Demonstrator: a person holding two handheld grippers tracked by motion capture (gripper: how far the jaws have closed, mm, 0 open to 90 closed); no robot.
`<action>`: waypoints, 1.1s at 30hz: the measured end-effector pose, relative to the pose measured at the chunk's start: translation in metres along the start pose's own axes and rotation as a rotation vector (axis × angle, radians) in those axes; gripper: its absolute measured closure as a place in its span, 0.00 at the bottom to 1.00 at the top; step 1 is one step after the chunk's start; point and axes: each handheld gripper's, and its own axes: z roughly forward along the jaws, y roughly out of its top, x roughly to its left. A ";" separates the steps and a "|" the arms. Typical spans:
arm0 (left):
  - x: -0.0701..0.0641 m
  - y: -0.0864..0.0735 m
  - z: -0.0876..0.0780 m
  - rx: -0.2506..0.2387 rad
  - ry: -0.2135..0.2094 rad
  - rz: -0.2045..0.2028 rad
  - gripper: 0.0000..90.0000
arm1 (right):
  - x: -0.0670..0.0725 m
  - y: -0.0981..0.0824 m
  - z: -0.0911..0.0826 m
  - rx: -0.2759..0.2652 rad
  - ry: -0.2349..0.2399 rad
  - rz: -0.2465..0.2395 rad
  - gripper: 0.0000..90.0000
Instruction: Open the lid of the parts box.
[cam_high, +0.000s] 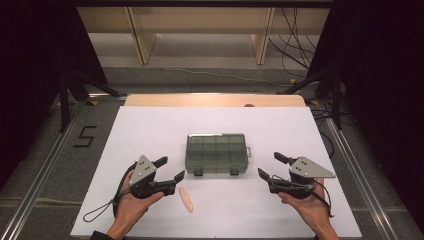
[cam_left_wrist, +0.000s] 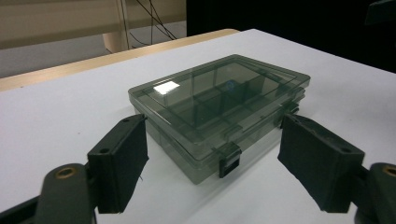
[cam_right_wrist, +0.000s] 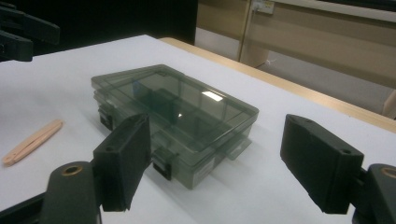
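Smoky compartment box (cam_high: 216, 152) sits lid-down and latched at mid-table on the white sheet (cam_high: 150, 125); two dark latches (cam_high: 198, 172) face the person. Left gripper (cam_high: 167, 168) and right gripper (cam_high: 267, 167) flank its near corners — both jaws spread, nothing between the pads, no contact yet. Pale tweezers-like strip (cam_high: 186, 199) lies loose just right of the left hand, apart from the box. Likely step: unlatch and open the box; best to pin one near corner with one gripper, nip a latch tab with the other, lever it outward; approach low and square — the box is light and will probably skid if pushed from one side only.
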 end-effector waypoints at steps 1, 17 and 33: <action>0.002 0.000 0.001 0.002 -0.006 0.000 0.27 | -0.002 0.001 0.001 0.009 0.003 -0.007 0.29; 0.027 -0.001 0.021 0.053 0.027 0.000 0.43 | -0.022 0.002 0.031 0.033 -0.003 0.000 0.37; 0.042 -0.005 0.037 0.130 -0.010 0.083 0.88 | -0.038 -0.007 0.050 0.103 0.106 0.001 0.82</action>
